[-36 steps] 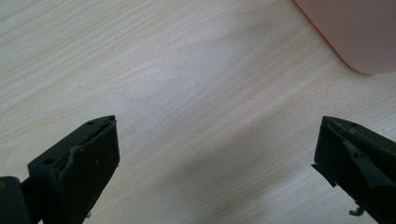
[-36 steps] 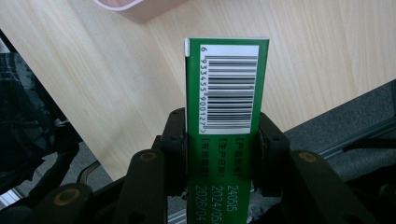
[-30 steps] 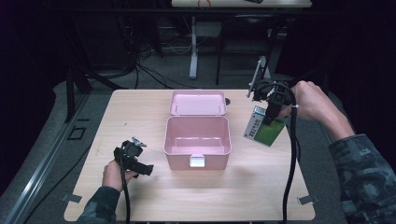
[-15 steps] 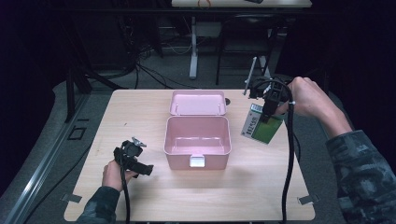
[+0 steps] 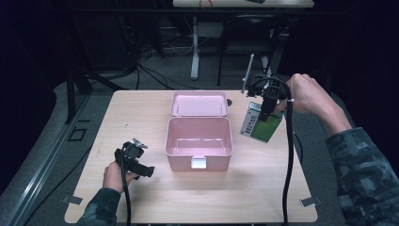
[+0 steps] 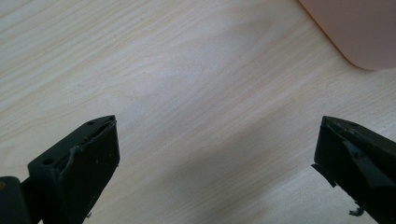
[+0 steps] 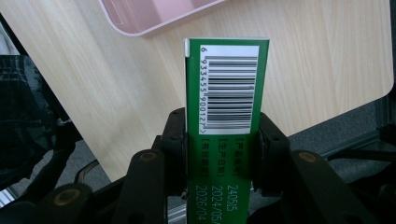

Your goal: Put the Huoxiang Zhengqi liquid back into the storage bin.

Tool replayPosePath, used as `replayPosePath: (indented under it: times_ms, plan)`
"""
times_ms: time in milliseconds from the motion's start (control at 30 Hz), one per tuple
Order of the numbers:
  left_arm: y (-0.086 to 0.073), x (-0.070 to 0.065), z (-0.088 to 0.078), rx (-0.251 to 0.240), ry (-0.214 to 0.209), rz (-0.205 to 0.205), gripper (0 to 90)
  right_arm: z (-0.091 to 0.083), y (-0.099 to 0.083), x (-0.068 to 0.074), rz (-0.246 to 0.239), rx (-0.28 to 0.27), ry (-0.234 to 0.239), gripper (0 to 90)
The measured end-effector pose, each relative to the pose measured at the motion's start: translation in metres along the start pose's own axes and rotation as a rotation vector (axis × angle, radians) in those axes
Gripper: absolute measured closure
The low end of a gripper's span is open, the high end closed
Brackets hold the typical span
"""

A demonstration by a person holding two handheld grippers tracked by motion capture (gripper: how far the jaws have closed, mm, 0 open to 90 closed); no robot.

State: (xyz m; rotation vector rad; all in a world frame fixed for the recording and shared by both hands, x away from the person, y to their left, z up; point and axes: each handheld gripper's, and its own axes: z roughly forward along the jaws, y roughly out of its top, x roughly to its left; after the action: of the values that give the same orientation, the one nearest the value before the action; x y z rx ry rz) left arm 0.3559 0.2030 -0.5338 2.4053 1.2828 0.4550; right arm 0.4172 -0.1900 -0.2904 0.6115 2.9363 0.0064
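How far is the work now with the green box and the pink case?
Done: the pink case stands open and looks empty, its lid laid back. In hand: the right gripper clamps the green box, lifted beside the case. Left: lowering it inside. The left gripper waits open over the table.

A pale wooden table (image 5: 141, 117) with rounded corners stands on a grey floor (image 5: 42, 141). Small grey tabs (image 5: 71, 199) lie at its near corners. The room around it is dark, and light falls mainly on the tabletop. Behind the table, black cables (image 5: 141, 70) trail over the floor beside a white table leg (image 5: 194, 52). The edge of a second pale table (image 5: 235, 3) runs along the top. A metal rail (image 5: 47, 155) lies on the floor to the left.
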Motion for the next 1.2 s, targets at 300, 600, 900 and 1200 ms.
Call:
replayPosePath:
  times_ms: [300,600,900,1200]
  plan:
    - [0.0,-0.001,0.0,0.002,-0.001,0.002,0.3,-0.006,0.005,0.002,-0.012,-0.002,-0.009,62.9]
    - [0.0,-0.001,0.0,-0.001,-0.001,0.002,0.3,-0.009,0.015,0.006,-0.038,0.001,-0.01,62.9]
    - [0.001,-0.001,0.001,0.0,-0.004,0.006,0.2,-0.014,0.026,0.009,-0.058,-0.002,-0.018,62.9]
    - [0.0,0.0,0.0,-0.001,-0.006,0.008,0.2,-0.017,0.041,0.013,-0.087,0.002,-0.017,62.9]
